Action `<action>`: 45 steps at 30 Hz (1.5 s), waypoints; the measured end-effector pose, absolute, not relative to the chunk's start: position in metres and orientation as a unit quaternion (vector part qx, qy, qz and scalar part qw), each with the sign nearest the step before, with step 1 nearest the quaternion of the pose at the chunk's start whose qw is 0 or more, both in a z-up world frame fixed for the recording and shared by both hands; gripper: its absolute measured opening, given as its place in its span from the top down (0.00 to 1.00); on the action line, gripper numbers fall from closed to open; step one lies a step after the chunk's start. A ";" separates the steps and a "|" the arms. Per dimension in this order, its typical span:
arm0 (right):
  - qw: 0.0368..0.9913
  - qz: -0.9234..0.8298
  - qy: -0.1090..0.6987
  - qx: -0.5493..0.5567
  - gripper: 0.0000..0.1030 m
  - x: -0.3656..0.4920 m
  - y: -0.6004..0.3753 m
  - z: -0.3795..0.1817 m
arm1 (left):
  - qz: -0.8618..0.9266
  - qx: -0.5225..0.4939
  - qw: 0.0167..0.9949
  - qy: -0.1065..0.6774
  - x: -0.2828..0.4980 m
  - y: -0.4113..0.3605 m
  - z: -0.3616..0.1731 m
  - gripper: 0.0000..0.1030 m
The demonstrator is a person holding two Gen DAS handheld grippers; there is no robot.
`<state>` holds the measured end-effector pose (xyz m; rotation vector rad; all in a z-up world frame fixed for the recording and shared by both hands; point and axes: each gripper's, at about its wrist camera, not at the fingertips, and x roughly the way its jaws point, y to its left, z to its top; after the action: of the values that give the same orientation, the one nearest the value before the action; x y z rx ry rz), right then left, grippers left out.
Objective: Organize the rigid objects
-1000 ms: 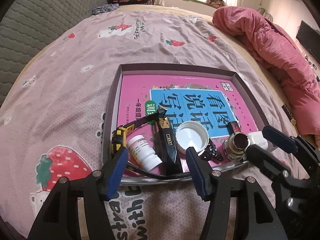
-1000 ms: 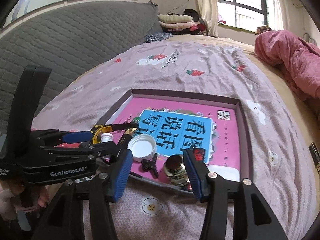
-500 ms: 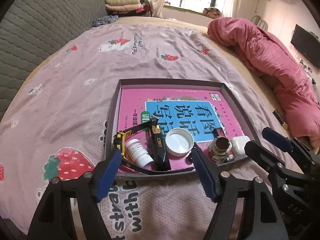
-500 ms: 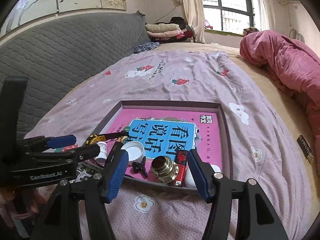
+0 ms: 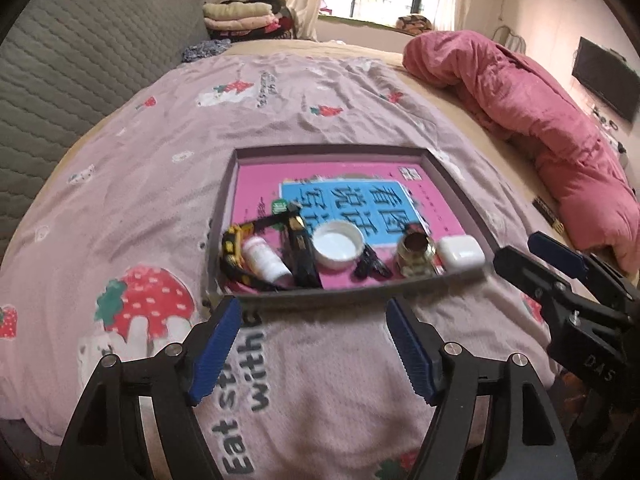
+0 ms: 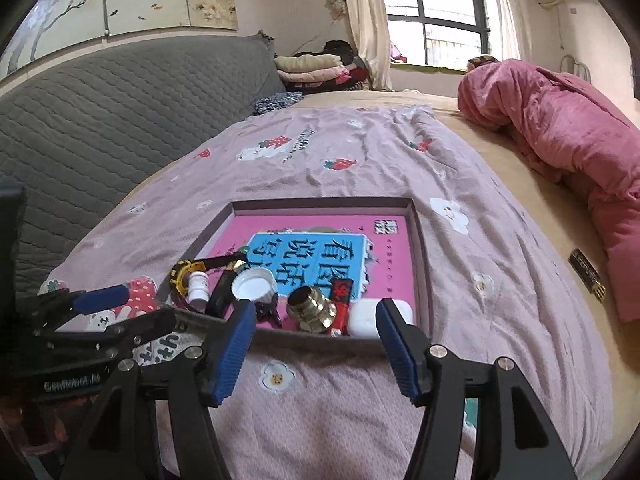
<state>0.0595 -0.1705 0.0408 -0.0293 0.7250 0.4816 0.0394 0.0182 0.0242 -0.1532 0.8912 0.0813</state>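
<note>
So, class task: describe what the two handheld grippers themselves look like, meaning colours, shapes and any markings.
Both the left gripper and the right gripper have black angular frames studded with silver round screw heads. Each carries two fingers faced with ribbed blue pads. White lettering shows on the bodies: "GenRobot.AI" on the left, "DAS" on the right. No cables or sleeves show.

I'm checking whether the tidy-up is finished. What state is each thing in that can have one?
left gripper: open, empty, jaws just widened
right gripper: open, empty, jaws just widened
tray: flat on the bed, holding everything
white bottle: lying on its side
white cap: upturned, hollow side up
brass fitting: tipped over
earbud case: closed
</note>
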 end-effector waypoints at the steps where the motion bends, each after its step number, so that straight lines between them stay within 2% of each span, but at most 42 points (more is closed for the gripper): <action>1: 0.907 0.230 0.352 -0.017 0.40 0.057 -0.172 0.040 | 0.038 -0.074 0.899 0.431 0.036 0.016 0.024 0.26; 9: 0.910 0.206 0.360 -0.017 0.40 0.039 -0.179 0.029 | 0.061 -0.076 0.901 0.422 0.020 0.008 0.021 0.26; 29: 0.903 0.203 0.376 -0.053 0.40 0.027 -0.173 -0.007 | 0.074 -0.070 0.886 0.453 0.016 0.008 -0.024 0.26; 45: 0.900 0.199 0.384 -0.060 0.40 0.030 -0.170 -0.016 | 0.079 -0.081 0.884 0.453 0.018 0.011 -0.031 0.26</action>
<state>0.0296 -0.1695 -0.0160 -0.1236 0.7945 0.4111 0.0182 0.0114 -0.0311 -0.1696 0.9421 0.1638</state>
